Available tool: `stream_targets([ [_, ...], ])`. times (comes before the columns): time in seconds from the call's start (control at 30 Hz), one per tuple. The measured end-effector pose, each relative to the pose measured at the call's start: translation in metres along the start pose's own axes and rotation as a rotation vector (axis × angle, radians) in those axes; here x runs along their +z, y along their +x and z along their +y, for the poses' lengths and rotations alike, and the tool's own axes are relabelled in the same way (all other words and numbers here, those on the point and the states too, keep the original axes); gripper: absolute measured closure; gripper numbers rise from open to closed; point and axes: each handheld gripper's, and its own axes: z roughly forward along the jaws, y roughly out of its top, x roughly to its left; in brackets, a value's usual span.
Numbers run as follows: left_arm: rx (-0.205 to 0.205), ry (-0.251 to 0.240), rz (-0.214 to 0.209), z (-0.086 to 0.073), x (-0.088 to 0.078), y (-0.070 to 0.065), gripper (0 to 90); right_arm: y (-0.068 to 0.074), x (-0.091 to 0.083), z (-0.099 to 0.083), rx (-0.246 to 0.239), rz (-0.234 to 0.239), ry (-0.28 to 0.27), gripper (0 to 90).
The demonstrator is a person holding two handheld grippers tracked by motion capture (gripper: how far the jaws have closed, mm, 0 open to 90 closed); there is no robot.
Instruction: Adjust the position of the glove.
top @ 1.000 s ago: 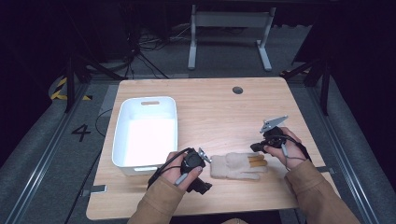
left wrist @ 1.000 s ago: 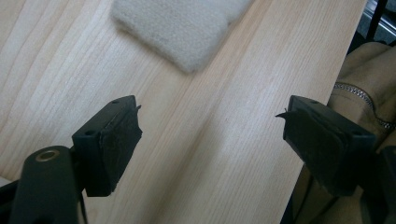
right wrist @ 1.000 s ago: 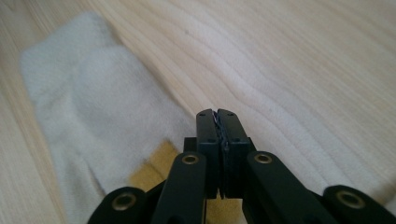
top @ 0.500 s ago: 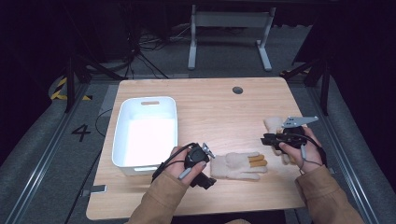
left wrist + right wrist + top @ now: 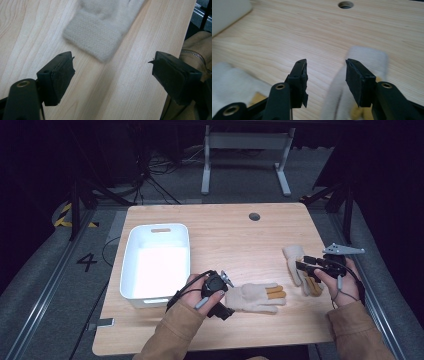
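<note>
Two cream gloves with tan fingertips lie on the wooden table. One glove is near the front centre, its cuff just ahead of my left gripper, whose jaws stand wide open over bare wood. The other glove lies at the right under my right gripper. In the right gripper view its jaws have just been opening; nothing is pressed between them, and the glove lies below and behind the right jaw.
A white plastic bin stands at the left of the table and looks empty. A round cable hole is near the far edge. My tan sleeve is beside the left gripper. Dark floor, table legs and cables surround the table.
My right hand has moved to the right with the second glove, away from the centre glove, and its jaws have opened off it. The left hand has stayed put.
</note>
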Motion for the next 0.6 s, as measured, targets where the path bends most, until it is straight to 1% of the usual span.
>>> stream_targets([
  [0.03,0.001,0.001,0.002,0.0,0.0,0.0,18.1,-0.003,0.001,-0.001,0.007,-0.019,0.002,52.2],
  [0.17,-0.005,0.0,0.006,-0.001,0.0,0.0,18.1,-0.017,0.006,-0.008,0.037,-0.06,0.013,51.6],
  [0.3,-0.003,-0.001,0.007,-0.002,0.0,-0.002,17.9,-0.028,0.014,-0.015,0.068,-0.082,0.028,51.6],
  [0.4,-0.008,0.012,0.013,-0.005,-0.001,-0.004,17.9,-0.034,0.021,-0.018,0.09,-0.1,0.048,53.1],
  [0.47,-0.012,0.011,0.013,-0.007,0.0,-0.004,17.9,-0.037,0.026,-0.019,0.106,-0.103,0.066,54.5],
  [0.5,-0.009,0.017,0.012,-0.008,0.0,-0.004,18.0,-0.038,0.029,-0.02,0.117,-0.113,0.082,54.8],
  [0.6,-0.011,0.018,0.016,-0.009,0.0,-0.006,17.9,-0.04,0.036,-0.023,0.116,-0.142,0.107,54.6],
])
